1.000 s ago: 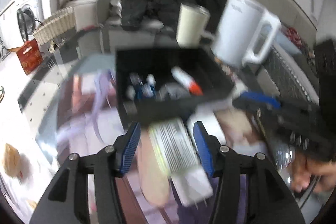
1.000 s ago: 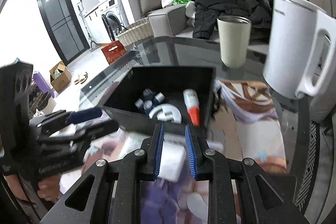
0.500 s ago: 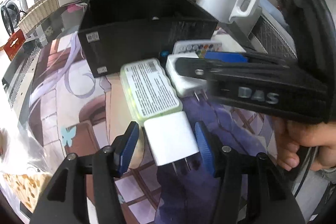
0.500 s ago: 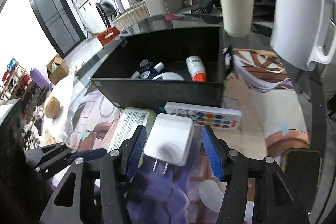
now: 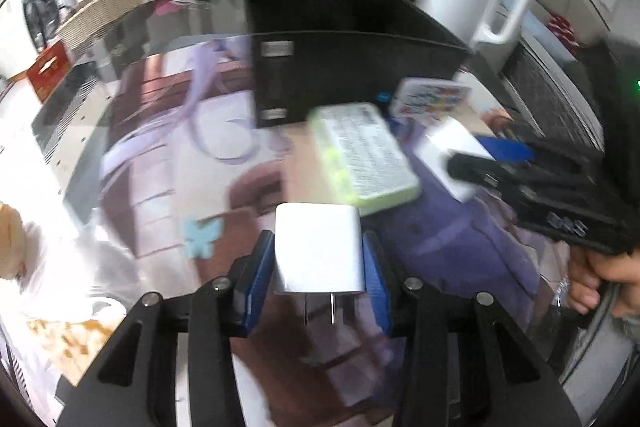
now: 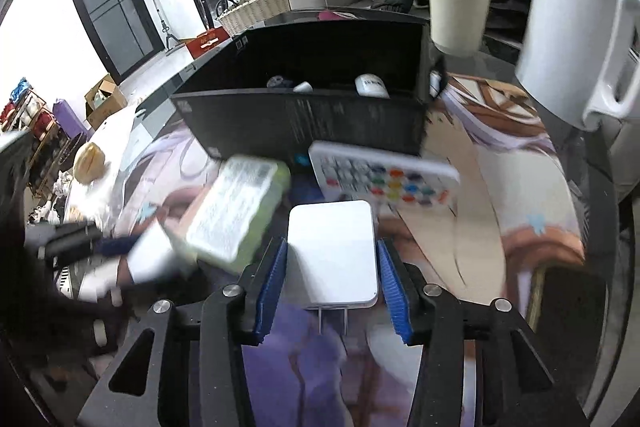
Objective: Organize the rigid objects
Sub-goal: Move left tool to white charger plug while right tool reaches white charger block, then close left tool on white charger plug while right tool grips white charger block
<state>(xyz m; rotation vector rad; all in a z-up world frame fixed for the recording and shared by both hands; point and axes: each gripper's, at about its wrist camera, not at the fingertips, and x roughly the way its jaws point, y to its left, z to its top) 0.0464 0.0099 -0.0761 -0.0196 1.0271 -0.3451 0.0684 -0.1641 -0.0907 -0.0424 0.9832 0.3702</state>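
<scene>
We see the left gripper [image 5: 318, 281] clenched on a white square plug-in charger [image 5: 319, 251], blue pads flat against both its sides, its two metal prongs pointing back toward the camera; it sits just in front of a pale green rectangular case with a printed label [image 5: 362, 155], though motion blur keeps us from telling whether the two touch or whether the charger rests on the mat. In the right wrist view, the right gripper [image 6: 332, 289] straddles a second white flat charger block [image 6: 333, 253]; its left pad appears to meet the block's edge while a thin gap shows at the right pad, so we cannot tell whether the jaws have closed on it. Beyond it lies a white remote control with coloured buttons [image 6: 384, 177], touching the front wall of an open black rectangular box [image 6: 304, 125]. The box's wall hides most of its contents: only the tops of a white bottle [image 6: 372, 85] and smaller capped items peek over it. The label on the green case is smeared beyond reading in both views. A white electric kettle [image 6: 576, 27], cut off at the frame's right edge, and a cream tumbler [image 6: 458, 11] stand behind the box on the printed table mat [image 6: 512, 195].
</scene>
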